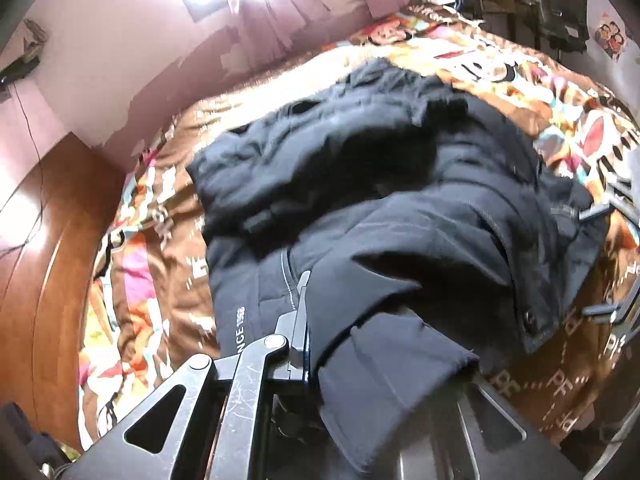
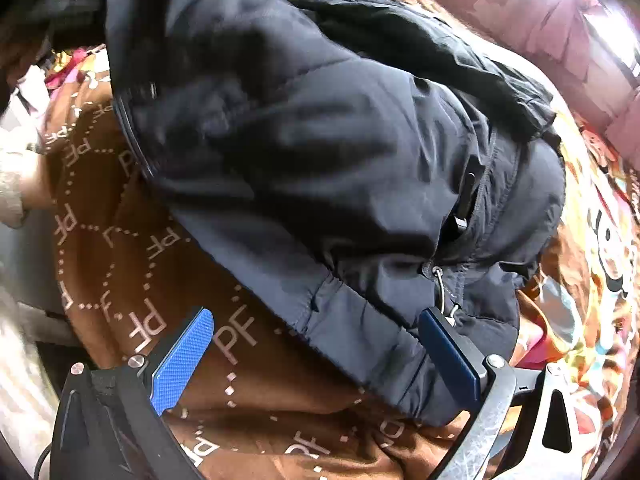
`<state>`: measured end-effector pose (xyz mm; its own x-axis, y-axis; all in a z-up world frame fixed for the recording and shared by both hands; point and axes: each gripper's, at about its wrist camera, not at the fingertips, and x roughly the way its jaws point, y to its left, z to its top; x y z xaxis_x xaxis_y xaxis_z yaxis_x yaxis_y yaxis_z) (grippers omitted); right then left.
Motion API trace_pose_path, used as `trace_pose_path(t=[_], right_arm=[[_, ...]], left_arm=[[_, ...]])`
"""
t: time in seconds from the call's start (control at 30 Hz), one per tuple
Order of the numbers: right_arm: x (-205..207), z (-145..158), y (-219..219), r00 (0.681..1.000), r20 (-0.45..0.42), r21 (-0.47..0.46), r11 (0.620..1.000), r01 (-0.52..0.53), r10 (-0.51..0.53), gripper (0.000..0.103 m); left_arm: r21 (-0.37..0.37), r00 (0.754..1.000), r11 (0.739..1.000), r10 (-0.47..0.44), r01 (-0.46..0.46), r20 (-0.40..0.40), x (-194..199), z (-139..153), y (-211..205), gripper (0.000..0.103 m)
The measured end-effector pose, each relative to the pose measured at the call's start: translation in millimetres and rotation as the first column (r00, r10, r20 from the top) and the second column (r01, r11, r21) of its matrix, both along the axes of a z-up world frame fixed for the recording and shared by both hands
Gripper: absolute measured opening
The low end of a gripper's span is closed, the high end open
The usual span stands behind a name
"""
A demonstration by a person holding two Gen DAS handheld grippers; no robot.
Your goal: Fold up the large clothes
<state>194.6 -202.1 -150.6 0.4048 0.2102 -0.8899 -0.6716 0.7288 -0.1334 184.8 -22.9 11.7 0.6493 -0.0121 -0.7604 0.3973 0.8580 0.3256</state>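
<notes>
A dark navy padded jacket lies bunched on a bed with a brown patterned cover. My left gripper is shut on a fold of the jacket's sleeve or edge, which drapes over its right side and hides the right finger. In the right wrist view the jacket fills the middle. My right gripper is open, its blue fingers spread just above the bed cover, with the jacket's hem edge between them. The right gripper also shows at the right edge of the left wrist view.
A wooden headboard or panel stands left of the bed. A pink wall and curtains are behind. A desk and a black chair stand at the far right. A person's sleeve shows at the left.
</notes>
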Motion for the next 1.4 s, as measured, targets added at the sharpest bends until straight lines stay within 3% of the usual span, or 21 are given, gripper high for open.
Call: trace_pose_path(t=[0.33,0.5,0.7,0.8,1.0,1.07,1.13,1.27,1.4], right_arm=[[16.8,-17.6,-5.4,0.977,0.143,-0.104,0.980,0.172,-0.157,0.103],[31.8,-11.9,-16.5,0.953,0.220,-0.120,0.963,0.240,-0.210,0.102],[39.7,18.6,-27.4,0.905,0.356,-0.103,0.953,0.285,-0.232,0.098],[39.2,34.8,-26.7,0.894,0.396,-0.088,0.960,0.264,-0.210,0.090],[41.2,74.7,-26.8,0.882,0.431,-0.026,0.974,0.225,-0.192,0.058],[41.3,91.7,-27.7,0.881,0.433,0.005,0.978,0.211,-0.192,0.035],[39.5,107.6,-27.7,0.870,0.447,0.038,0.976,0.213,-0.207,0.021],[44.9,141.2,-35.7,0.856,0.440,0.152,0.962,0.228,-0.273,0.012],[53.8,166.9,-45.8,0.862,0.402,0.256,0.942,0.217,-0.307,0.010]], left_arm=[[-0.066,1.000,0.998,0.025,-0.023,0.017,31.3,30.6,-6.5,0.009],[-0.093,0.998,0.994,0.054,-0.051,0.027,45.3,44.5,-5.3,0.009],[-0.099,0.997,0.993,0.075,-0.071,0.031,48.4,51.3,3.8,0.009],[-0.105,0.995,0.990,0.093,-0.089,0.037,46.7,54.7,12.6,0.009],[-0.094,0.993,0.990,0.107,-0.103,0.042,37.3,58.3,28.1,0.009],[-0.091,0.994,0.991,0.101,-0.097,0.045,32.4,58.5,30.5,0.009],[-0.086,0.994,0.992,0.099,-0.095,0.049,27.7,58.8,32.5,0.009],[-0.106,0.993,0.989,0.107,-0.102,0.046,23.1,63.7,36.9,0.008],[-0.126,0.990,0.985,0.124,-0.114,0.071,21.5,75.0,39.1,0.008]])
